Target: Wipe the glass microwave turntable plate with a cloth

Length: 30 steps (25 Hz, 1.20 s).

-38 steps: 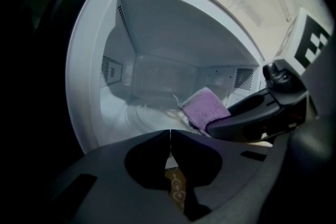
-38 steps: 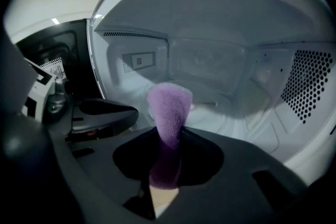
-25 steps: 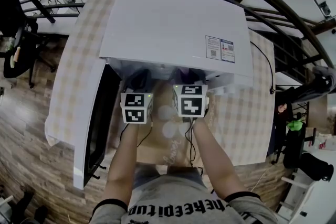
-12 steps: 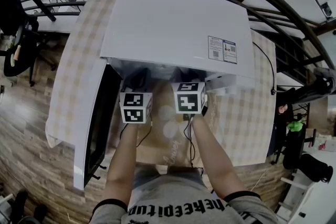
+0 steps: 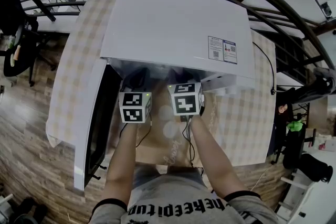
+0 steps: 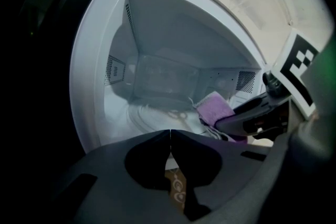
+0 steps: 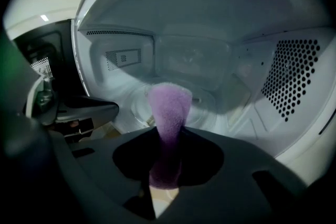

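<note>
- Closest to me, the person's two forearms stretch over the checked table [image 5: 73, 60] toward the open microwave [image 5: 173, 23]. Its door [image 5: 97, 123] is swung out to the left.
- The left gripper [image 6: 170, 136] sits at the mouth of the oven with its jaws pressed together and nothing between them.
- Just beside it, the right gripper [image 7: 167, 136] is clamped on a purple cloth [image 7: 169, 107]. The cloth stands out of the jaws as a folded wad, with its tip leaning over the oven floor.
- The cloth looks soft, light and fluffy. I'd guess it will squash flat and bend under any push, so the grip low on the fold seems sensible.
- Beyond the cloth, the glass plate [image 7: 207, 107] lies flat on the floor of the oven. I cannot tell whether the cloth's tip touches it.
- The plate is probably hard, smooth, slippery and breakable. It likely rests loose, so it may turn or rock under a wipe. If it needs steadying or lifting, the near rim is the place to hold it, and gently.
- Farthest in are the back wall and the perforated side wall [image 7: 294, 76].
</note>
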### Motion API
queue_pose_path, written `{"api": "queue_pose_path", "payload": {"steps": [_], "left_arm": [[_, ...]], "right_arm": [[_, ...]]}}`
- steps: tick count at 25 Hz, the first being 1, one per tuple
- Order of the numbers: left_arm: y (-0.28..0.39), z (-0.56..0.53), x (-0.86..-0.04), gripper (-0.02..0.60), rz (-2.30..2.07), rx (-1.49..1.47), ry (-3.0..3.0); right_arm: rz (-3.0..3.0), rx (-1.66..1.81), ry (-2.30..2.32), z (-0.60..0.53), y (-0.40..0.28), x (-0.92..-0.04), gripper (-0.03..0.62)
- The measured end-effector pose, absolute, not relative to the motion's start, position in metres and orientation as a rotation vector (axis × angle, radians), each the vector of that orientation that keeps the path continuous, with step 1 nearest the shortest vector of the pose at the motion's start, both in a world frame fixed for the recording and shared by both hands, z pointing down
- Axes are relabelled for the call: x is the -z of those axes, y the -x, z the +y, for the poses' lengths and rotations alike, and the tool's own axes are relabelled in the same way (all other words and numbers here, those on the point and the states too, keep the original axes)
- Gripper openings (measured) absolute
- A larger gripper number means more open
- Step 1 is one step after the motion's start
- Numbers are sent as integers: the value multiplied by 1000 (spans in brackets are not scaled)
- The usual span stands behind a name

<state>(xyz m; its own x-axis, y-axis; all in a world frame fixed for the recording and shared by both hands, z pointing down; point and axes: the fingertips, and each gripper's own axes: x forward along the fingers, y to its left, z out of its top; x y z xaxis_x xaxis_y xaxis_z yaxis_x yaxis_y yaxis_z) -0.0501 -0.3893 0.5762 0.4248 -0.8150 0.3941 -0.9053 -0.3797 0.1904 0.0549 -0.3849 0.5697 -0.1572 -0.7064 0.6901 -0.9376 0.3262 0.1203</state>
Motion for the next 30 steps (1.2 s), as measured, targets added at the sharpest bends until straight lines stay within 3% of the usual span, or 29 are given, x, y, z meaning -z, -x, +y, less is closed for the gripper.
{"api": "queue_pose_path", "payload": {"steps": [11,21,30], "left_arm": [[49,-388,-576,11,-1456,-333,-2303],[43,-385,-576,11,-1418,-322,-2319],[44,-378,-574,11,-1351,-330,-2316]], "right_arm": [[-2013,-489,-1373,-381,-31,-570,94],[-2158,-752,-1438,-373,-39,-562,95],[-2167,-730,-1558,-337,-49,-541,97]]}}
